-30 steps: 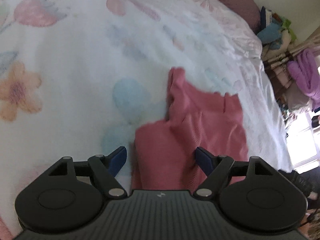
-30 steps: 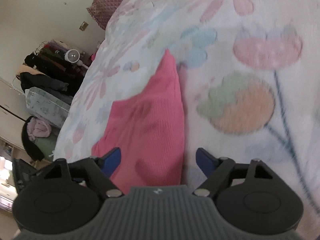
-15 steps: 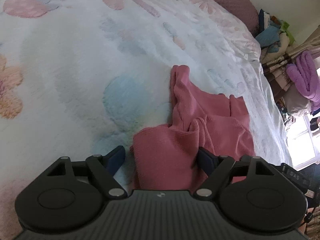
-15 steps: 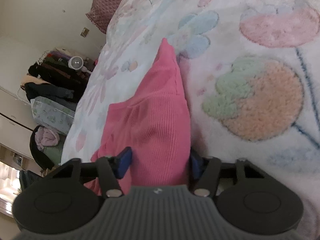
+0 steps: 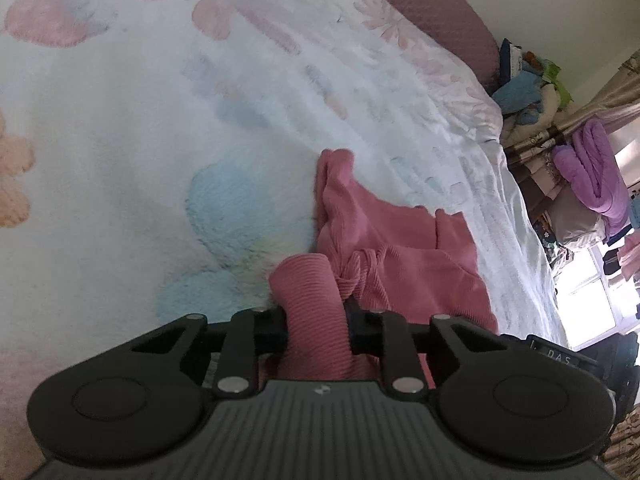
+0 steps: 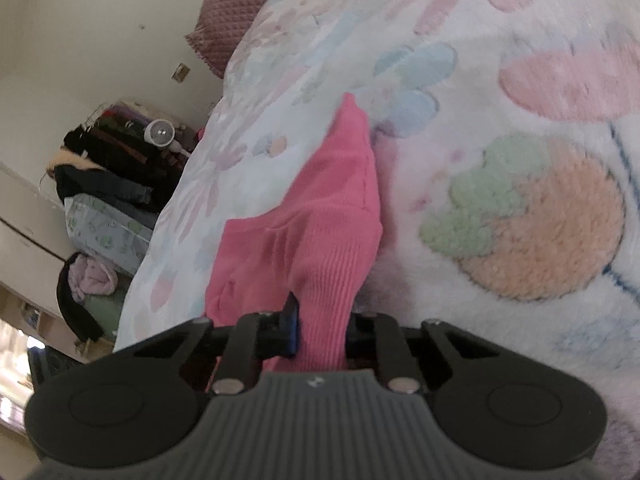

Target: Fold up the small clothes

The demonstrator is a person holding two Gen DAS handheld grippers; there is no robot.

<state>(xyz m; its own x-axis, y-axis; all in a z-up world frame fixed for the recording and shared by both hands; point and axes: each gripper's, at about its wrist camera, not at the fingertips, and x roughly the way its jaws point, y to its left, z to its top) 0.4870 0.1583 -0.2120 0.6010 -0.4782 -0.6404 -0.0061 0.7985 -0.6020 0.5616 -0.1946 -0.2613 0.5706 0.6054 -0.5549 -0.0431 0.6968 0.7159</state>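
We see a fleecy floral blanket (image 5: 160,128) fill most of both views, spread over a bed with a maroon pillow (image 5: 432,4) at its far end. On the blanket lies the pink ribbed garment (image 5: 400,248), rumpled and partly bunched, near the bed's edge. From the left wrist we make out a gathered knot of fabric at its middle and, past the bed, a purple towel (image 5: 596,168) and a bright window; the right wrist shows none of these but gives us a heap of dark clothes (image 6: 104,168) with a small white fan (image 6: 160,133) by the wall. The left gripper (image 5: 316,330) has just been closing, and its jaws now pinch a rolled fold of the garment. The right gripper (image 6: 322,330) has likewise just closed onto another ribbed fold, with a blue pad (image 6: 292,326) pressed against the cloth.
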